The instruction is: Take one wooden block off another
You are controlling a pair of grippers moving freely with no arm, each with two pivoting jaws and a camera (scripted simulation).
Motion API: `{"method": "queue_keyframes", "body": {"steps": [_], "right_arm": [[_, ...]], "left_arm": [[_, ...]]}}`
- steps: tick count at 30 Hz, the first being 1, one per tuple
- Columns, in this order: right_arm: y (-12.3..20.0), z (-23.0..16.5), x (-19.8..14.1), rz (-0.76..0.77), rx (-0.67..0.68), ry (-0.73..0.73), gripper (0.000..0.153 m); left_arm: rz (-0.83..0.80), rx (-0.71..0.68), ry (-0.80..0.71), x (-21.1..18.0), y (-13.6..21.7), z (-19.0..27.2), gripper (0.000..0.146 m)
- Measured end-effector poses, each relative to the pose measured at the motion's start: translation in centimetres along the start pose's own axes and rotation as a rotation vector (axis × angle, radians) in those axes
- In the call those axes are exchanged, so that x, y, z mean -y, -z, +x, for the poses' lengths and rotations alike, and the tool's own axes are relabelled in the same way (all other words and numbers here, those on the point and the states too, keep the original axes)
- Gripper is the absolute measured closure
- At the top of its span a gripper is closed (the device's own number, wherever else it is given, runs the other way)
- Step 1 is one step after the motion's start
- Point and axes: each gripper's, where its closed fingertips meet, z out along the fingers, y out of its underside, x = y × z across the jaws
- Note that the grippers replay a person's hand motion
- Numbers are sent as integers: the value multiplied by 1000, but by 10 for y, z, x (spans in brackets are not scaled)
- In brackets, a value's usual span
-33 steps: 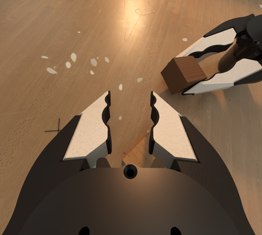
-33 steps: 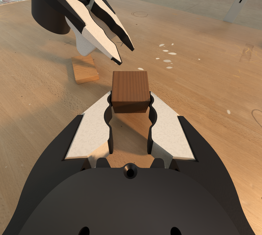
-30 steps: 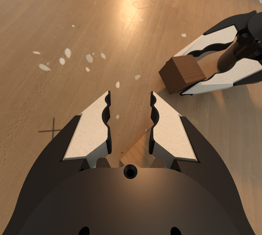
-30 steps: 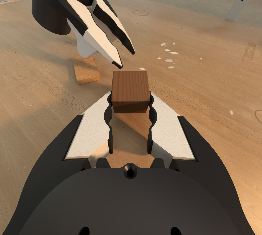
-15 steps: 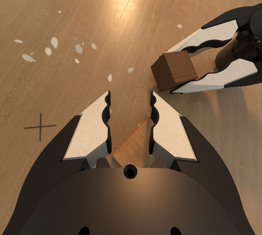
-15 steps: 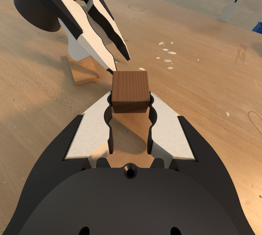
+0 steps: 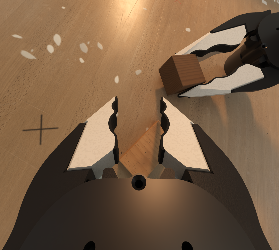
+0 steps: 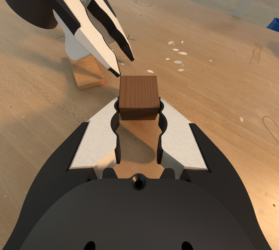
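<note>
Paint-flecked wooden bench (image 8: 211, 106): our right gripper (image 8: 138, 100) clamps its fingers on the dark block (image 8: 138, 91); our left gripper (image 7: 138, 99) hangs open-fingered above the pale block (image 7: 143, 149).

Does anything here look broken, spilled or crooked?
Nothing broken. The table is scuffed, with pale flecks and pen marks. The dark block sits squarely in the right gripper; the pale block lies flat.

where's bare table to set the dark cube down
Open tabletop lies right of the dark cube, toward the white flecks. Left is crowded: the left gripper hangs over the light block.
</note>
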Motion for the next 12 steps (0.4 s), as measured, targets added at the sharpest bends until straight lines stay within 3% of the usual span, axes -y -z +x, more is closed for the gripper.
{"method": "queue_keyframes", "body": {"steps": [12], "right_arm": [[4, 2, 2, 35, -31, 27, 103]], "left_arm": [[-14, -40, -19, -8, 6, 5, 90]]}}
